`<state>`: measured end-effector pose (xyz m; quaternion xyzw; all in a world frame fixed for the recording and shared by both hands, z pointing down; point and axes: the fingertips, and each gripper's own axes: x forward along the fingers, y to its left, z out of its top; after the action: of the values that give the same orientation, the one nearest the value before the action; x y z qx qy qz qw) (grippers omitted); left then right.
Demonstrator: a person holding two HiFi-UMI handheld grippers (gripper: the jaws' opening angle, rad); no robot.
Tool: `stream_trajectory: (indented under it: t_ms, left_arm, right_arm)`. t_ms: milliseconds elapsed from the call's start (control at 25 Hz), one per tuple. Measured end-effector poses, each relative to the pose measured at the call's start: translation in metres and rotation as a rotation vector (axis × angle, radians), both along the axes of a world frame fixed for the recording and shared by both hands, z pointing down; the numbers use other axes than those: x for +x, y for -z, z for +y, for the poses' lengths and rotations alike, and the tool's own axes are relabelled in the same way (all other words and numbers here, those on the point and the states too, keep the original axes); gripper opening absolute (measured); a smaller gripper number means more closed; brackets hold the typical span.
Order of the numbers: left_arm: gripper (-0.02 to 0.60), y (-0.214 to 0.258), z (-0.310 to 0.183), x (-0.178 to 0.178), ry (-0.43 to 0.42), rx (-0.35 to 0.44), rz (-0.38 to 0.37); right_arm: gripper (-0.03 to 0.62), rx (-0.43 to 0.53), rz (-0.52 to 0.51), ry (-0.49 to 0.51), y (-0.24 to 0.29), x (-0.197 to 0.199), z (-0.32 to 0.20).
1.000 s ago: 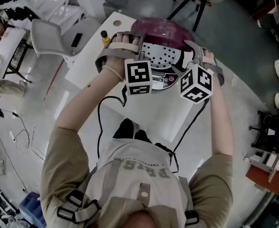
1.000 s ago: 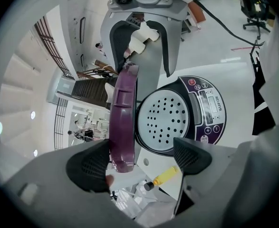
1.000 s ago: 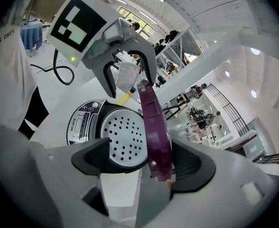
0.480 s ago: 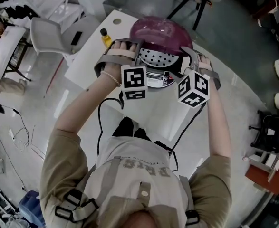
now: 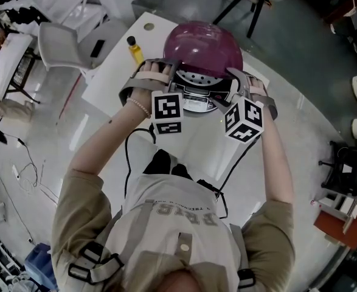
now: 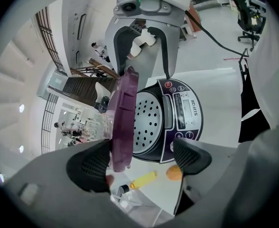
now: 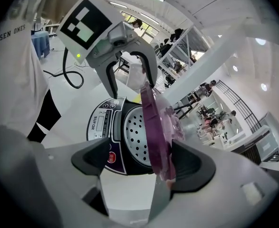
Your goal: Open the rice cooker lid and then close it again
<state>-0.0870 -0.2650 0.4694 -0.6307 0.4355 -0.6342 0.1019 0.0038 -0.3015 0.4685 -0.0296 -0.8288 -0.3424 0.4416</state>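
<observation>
my left gripper [image 6: 141,160] jaws wide apart, lid [image 6: 122,120] edge right by one jaw, right gripper [image 7: 141,161] same deal, lid tilted partway up on cooker [image 5: 196,97], white table [image 5: 187,148], yellow bottle [image 5: 134,49] nearby

The person stretches both arms forward, the left forearm [image 5: 102,148] and right forearm [image 5: 280,157] angling inward. The left hand [image 5: 146,78] grips the left tool [image 6: 139,159], and the right hand [image 5: 258,90] grips the right tool [image 7: 138,161]. Both tools are level with each other. Each tool's jaws stand wide apart.
</observation>
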Motion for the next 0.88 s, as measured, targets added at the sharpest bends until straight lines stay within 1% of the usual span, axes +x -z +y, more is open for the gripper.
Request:
stream_trajectory:
  t_ms: [240, 400, 680, 880]
  left_arm:
    - [0.433, -0.016, 0.009, 0.009, -0.005, -0.045, 0.048]
    - [0.433, -0.024, 0.013, 0.009, -0.009, -0.067, 0.038]
    - [0.431, -0.041, 0.021, 0.015, -0.007, -0.105, 0.063]
    - [0.417, -0.043, 0.021, 0.017, -0.005, -0.121, 0.077]
  right_arm:
    - [0.405, -0.022, 0.027, 0.013, -0.016, 0.009, 0.008]
    - [0.405, -0.038, 0.029, 0.013, -0.024, 0.009, 0.012]
    - [0.405, -0.06, 0.04, 0.009, -0.042, 0.015, 0.02]
    - [0.405, -0.068, 0.039, 0.009, -0.045, 0.017, 0.021]
